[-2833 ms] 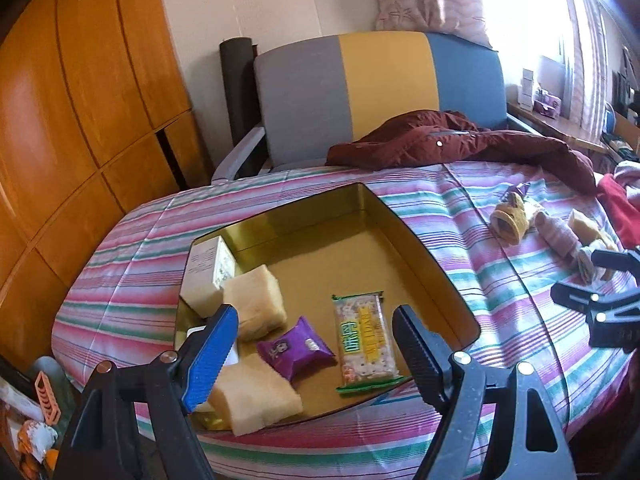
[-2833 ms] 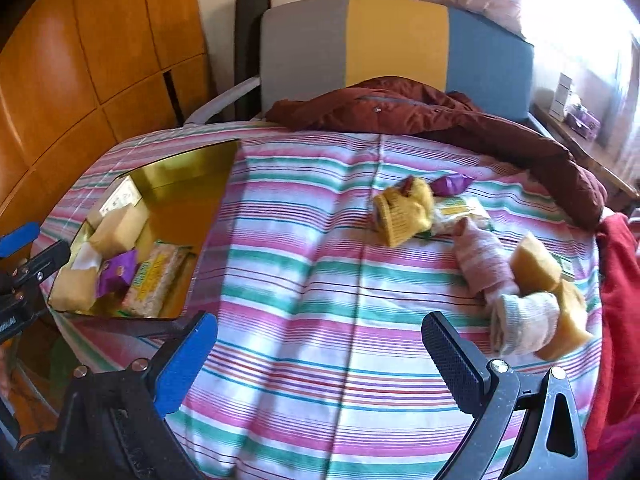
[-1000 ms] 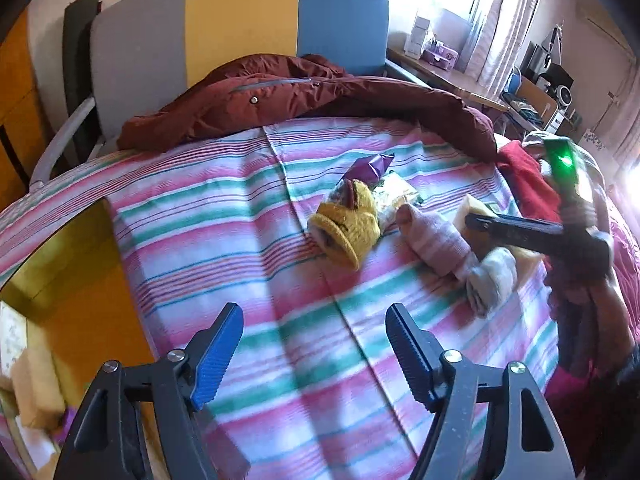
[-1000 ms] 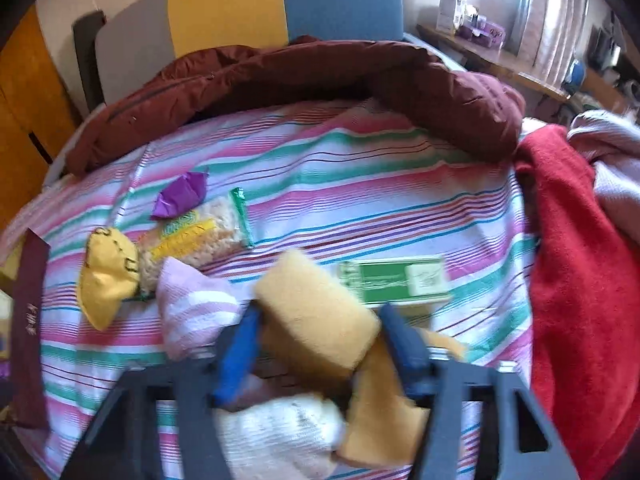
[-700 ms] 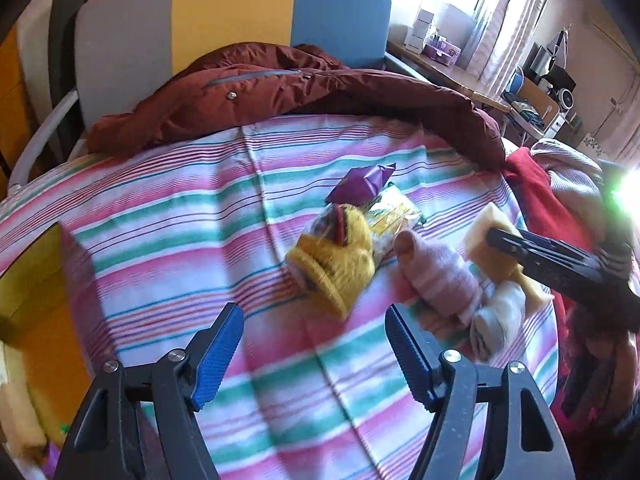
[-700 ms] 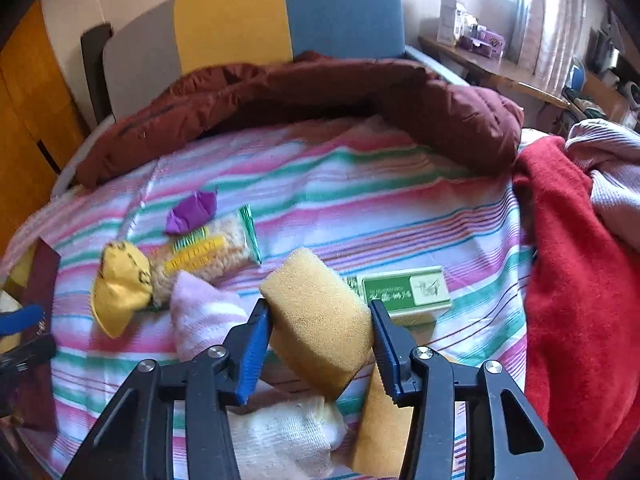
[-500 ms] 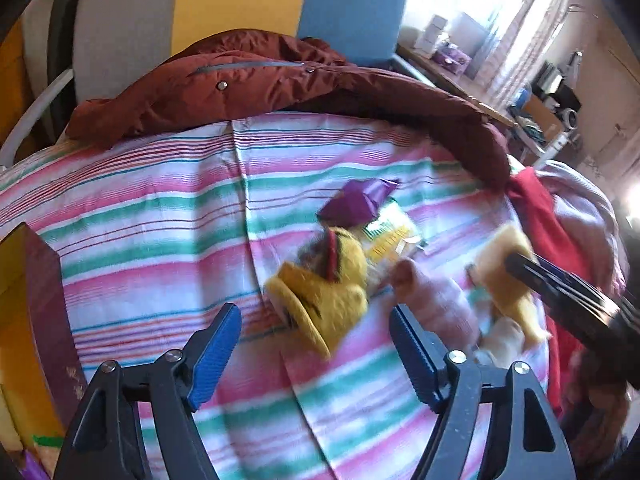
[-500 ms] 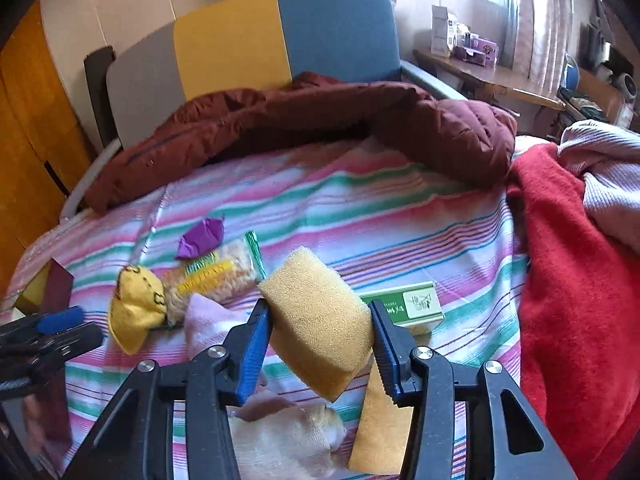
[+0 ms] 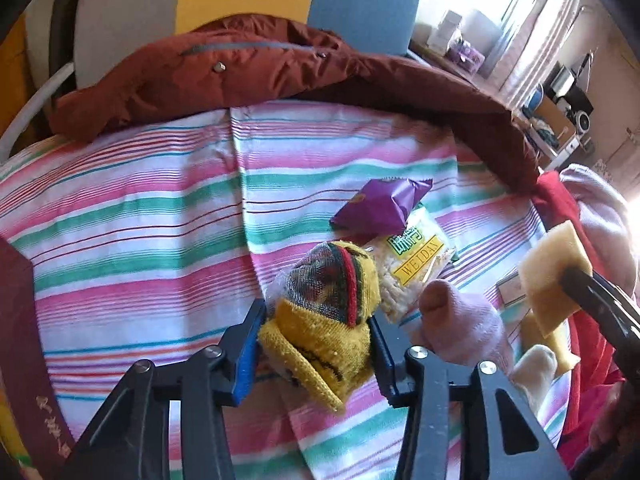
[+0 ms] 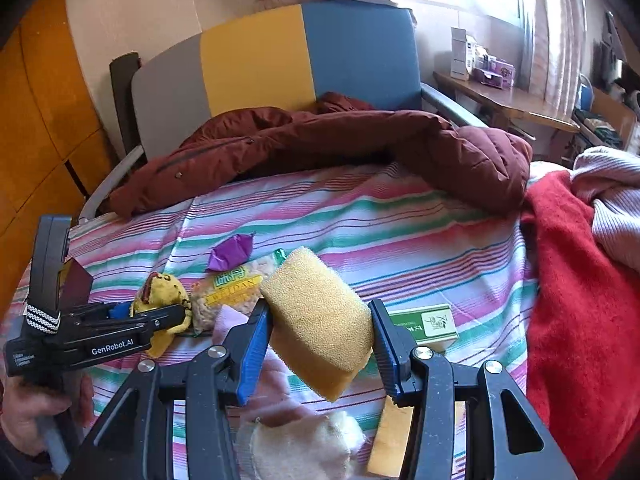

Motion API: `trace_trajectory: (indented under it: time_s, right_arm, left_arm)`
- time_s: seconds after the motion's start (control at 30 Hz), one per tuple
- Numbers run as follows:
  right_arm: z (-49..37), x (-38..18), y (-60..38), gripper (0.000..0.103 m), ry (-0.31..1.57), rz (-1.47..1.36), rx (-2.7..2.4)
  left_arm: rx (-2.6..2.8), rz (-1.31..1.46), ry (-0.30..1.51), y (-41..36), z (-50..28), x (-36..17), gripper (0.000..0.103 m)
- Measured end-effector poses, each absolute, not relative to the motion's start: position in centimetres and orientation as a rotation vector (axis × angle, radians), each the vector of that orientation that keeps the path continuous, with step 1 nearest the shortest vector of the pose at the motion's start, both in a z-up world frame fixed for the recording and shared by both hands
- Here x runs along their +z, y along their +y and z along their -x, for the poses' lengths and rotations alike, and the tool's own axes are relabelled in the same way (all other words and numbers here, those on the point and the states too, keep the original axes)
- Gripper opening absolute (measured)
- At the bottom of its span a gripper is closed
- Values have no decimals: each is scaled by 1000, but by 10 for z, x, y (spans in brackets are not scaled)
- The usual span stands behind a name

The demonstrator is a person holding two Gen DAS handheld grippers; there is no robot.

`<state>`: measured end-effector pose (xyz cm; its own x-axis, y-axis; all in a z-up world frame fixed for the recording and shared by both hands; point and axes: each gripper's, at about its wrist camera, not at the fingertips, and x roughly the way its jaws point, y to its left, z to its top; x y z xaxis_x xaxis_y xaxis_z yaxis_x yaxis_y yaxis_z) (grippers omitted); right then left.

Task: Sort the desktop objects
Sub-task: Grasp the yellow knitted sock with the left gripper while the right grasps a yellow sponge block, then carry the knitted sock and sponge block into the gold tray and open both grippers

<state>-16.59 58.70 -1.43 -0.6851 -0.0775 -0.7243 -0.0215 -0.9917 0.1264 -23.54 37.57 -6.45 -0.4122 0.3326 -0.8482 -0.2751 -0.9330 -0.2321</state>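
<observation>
A yellow knitted sock (image 9: 320,320) lies on the striped cloth (image 9: 140,220). My left gripper (image 9: 316,320) is closing around it, and both pads touch its sides. From the right wrist view the left gripper (image 10: 156,314) sits low at the left, with a hand under it. My right gripper (image 10: 320,320) is shut on a yellow sponge (image 10: 316,312), which hangs tilted above the cloth. That sponge (image 9: 552,272) also shows at the right edge of the left wrist view. Beside the sock lie a purple packet (image 9: 380,204), a cracker packet (image 9: 412,264) and a pink sock (image 9: 460,324).
A green box (image 10: 428,322), a white sock (image 10: 300,448) and a second sponge (image 10: 390,436) lie under the right gripper. A dark red box edge (image 9: 20,340) stands at the left. A brown jacket (image 9: 280,64) bounds the far side and a red blanket (image 10: 572,300) the right.
My left gripper came from the tin box across to the yellow sock, sank onto it and closed its jaws around it. My right gripper took the sponge and raised it off the cloth.
</observation>
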Motion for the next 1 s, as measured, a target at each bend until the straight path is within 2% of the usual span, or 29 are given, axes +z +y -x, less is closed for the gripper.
trace_trajectory:
  time_s: [0.17,0.5,0.8,1.0]
  right_arm:
    - [163,-9,580,49,-171,-1172,-2826]
    - [156,-7,553,49,-123,-1115,-2714]
    - [150,-5,512,49,-104,-1131,-2576]
    - [141,12,457,49,-56,-1101,-2476]
  left_arm:
    - [2420,1374,-104,360,210,-42,48]
    - [2579,1212,-40,319,153,10,48]
    - [2701,1205,-58,255,120,25,48]
    - [2758,1224,-140,209,108,24,48]
